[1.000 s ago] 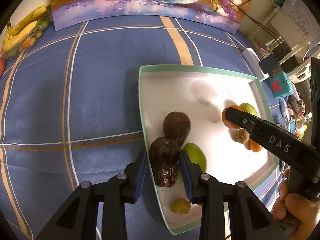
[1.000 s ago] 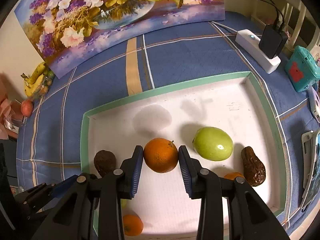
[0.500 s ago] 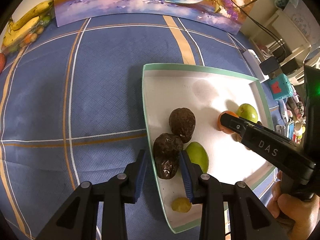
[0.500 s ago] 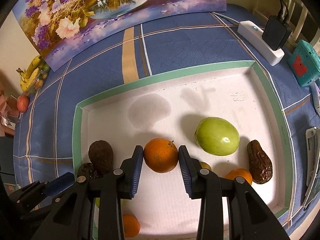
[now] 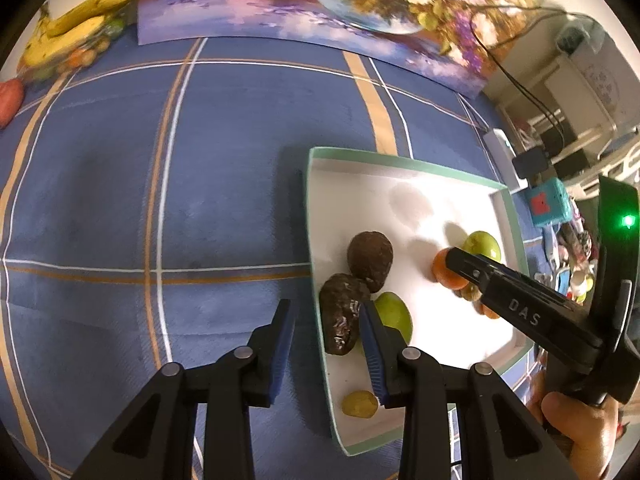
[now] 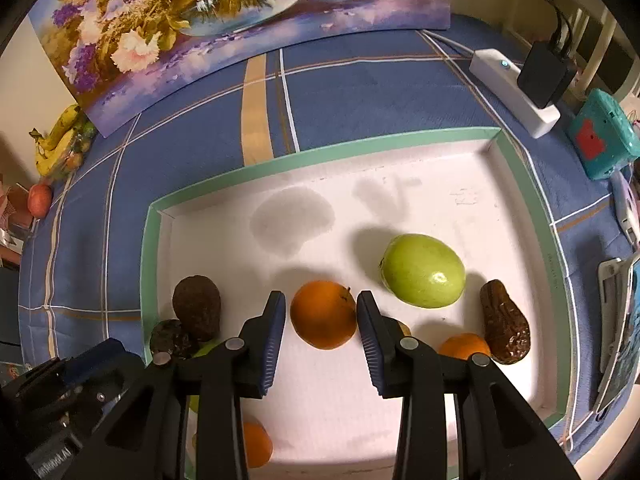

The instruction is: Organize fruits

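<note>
A white tray with a green rim (image 5: 316, 216) (image 6: 149, 248) lies on the blue cloth. My left gripper (image 5: 326, 338) is open; a dark wrinkled fruit (image 5: 342, 316) lies in the tray between its fingers, free of the left pad. A dark avocado (image 5: 370, 254) (image 6: 197, 306) and a green fruit (image 5: 394, 314) lie beside it. My right gripper (image 6: 321, 330) is open around an orange (image 6: 323, 314) resting on the tray floor. A green apple (image 6: 424, 276), another dark fruit (image 6: 504, 328) and small oranges (image 6: 464, 346) lie nearby.
Bananas (image 5: 68, 36) and a red fruit (image 5: 10, 98) sit at the cloth's far left. A flower painting (image 6: 224, 20) stands at the back. A power strip (image 6: 512, 92) and a teal box (image 6: 604, 136) lie right of the tray.
My left gripper has opened, let go of the dark wrinkled fruit in the tray and drawn back to the left. The right gripper stays open around the orange.
</note>
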Available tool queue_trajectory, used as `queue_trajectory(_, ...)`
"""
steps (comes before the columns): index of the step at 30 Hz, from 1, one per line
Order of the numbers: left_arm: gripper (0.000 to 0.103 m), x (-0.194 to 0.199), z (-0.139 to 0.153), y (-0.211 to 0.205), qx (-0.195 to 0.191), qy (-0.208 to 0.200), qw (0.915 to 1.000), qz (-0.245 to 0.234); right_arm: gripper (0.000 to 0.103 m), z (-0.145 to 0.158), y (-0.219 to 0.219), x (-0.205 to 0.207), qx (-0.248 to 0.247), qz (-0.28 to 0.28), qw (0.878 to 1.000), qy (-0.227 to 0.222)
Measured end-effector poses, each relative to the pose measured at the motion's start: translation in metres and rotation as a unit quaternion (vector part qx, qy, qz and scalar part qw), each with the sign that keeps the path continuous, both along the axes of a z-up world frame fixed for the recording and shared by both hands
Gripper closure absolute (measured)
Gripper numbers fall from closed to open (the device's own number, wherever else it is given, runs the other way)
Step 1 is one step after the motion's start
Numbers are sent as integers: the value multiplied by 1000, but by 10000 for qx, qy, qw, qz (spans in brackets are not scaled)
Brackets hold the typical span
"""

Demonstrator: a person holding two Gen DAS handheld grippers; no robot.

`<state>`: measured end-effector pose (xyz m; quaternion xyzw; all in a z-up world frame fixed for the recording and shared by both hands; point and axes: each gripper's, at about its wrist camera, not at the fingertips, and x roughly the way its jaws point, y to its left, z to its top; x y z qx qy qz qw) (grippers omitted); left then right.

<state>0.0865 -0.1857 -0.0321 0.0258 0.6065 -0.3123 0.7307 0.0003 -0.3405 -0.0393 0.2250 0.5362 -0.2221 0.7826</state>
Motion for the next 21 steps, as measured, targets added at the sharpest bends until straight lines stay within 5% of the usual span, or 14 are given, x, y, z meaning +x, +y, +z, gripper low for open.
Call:
queue_trajectory(9,65,15,-5,24,87,7,9990,446,65,8,4,0,-72,98,9999,-99)
queue_trajectory(13,38,21,-9,33,246,-64,9972,698,57,11,8,2,-114,160,9997,-136)
queue_trajectory(15,34,24,-10,38,339,-110,9963,786,45,12,10,4,-130,195,9996,-141)
queue_trajectory(17,23,27,-14,41,433,-132,9951,878,41,12,14,7,-155,267,9994,-132)
queue_trajectory(21,17,31,-23,48,621,-155,9926,1035,31,12,21,12,-294,400,9987,-74)
